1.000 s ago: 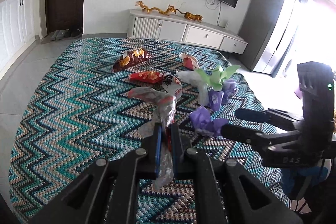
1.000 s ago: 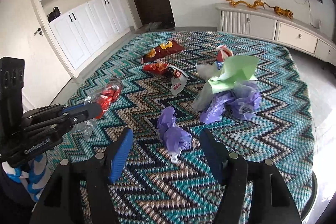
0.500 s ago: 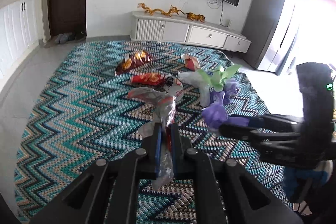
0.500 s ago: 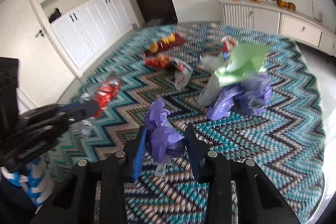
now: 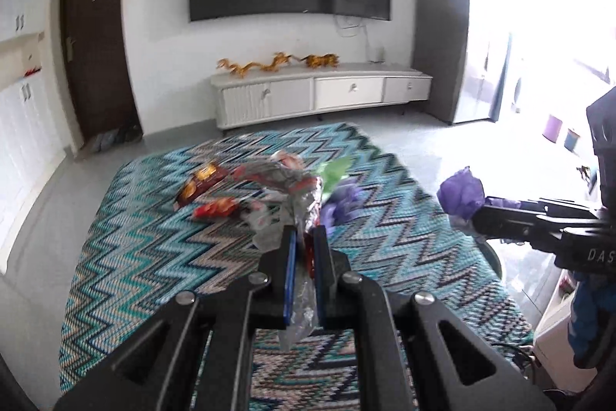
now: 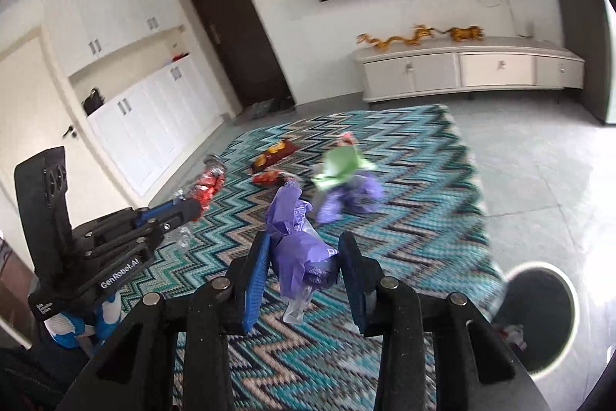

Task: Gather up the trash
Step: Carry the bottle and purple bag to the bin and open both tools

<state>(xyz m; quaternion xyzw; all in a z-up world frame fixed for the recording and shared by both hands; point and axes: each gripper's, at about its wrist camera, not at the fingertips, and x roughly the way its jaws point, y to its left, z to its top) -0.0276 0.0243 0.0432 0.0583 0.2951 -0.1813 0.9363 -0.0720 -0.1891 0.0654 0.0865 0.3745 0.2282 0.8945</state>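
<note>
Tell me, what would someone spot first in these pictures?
Probably the purple bag pinched in the right tool, lifted above the zigzag rug. Next, the silver and red wrapper clamped in the left tool. More litter lies mid-rug, with a round bin just off the rug's near right corner.

I count two grippers, left gripper [image 5: 304, 249] and right gripper [image 6: 304, 264], each clamped on one piece: a clear-and-red wrapper [image 5: 296, 195] and a purple bag [image 6: 298, 249]. On the rug [image 6: 423, 218] I see two red snack packets [image 6: 274, 156], one green sheet [image 6: 340, 162] and one purple bag heap [image 6: 354, 195]. One dark bin [image 6: 539, 311] sits beside the rug.
</note>
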